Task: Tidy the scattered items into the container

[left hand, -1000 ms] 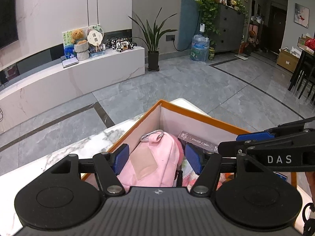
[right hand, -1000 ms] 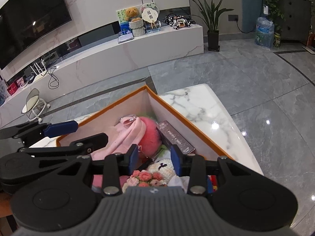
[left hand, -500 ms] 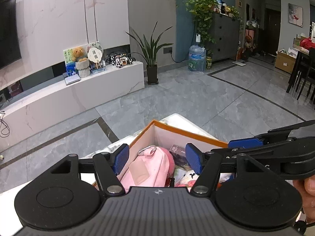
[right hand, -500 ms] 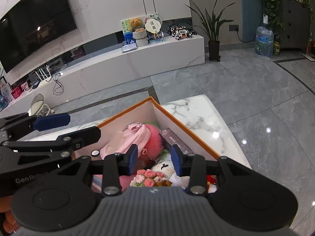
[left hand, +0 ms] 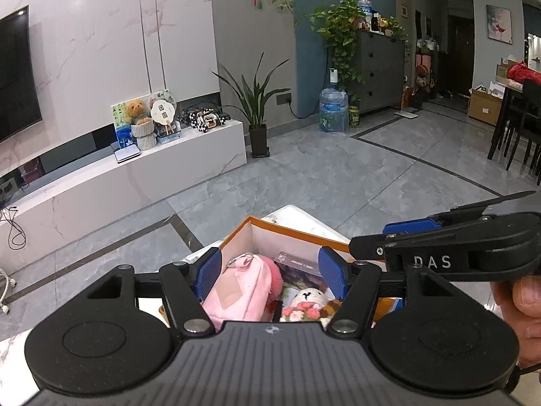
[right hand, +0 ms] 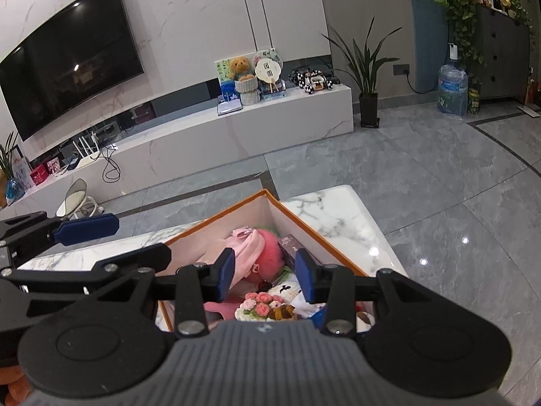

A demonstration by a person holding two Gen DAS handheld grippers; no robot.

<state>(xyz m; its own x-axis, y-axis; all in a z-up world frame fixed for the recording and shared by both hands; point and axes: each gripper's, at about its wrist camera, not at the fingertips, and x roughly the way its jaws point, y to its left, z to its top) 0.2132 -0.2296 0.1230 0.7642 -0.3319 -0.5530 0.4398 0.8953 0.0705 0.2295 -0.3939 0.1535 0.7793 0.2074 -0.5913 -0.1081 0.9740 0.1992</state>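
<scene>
Your left gripper hangs above the box with its jaws spread wide and nothing between the blue pads — they grip air. Seen through that gap, well below the pads, the pink pouch lies inside the box, its metal ring toward the far wall; a dark card packet sits just beyond the right pad, and a small white crocheted doll with crocheted flowers lies nearer you, under the right-hand jaw. Your right gripper holds its jaws partly apart, narrower than the left, and also empty; no pad touches anything. Beneath its gap a pink pompom rests against the pouch, with the flowers and the doll's white head closer to the gripper body, and the card packet just past the right-hand pad by the box's side wall. The box, orange-edged with pale inner walls, stands on the white marble table, its far corner pointing away beyond both sets of jaws. The two grippers sit close side by side: the left one's blue pad shows to the left of the right gripper's jaws, and the right one's arm crosses to the right of the left gripper's jaws. Part of your hand shows at that edge.
</scene>
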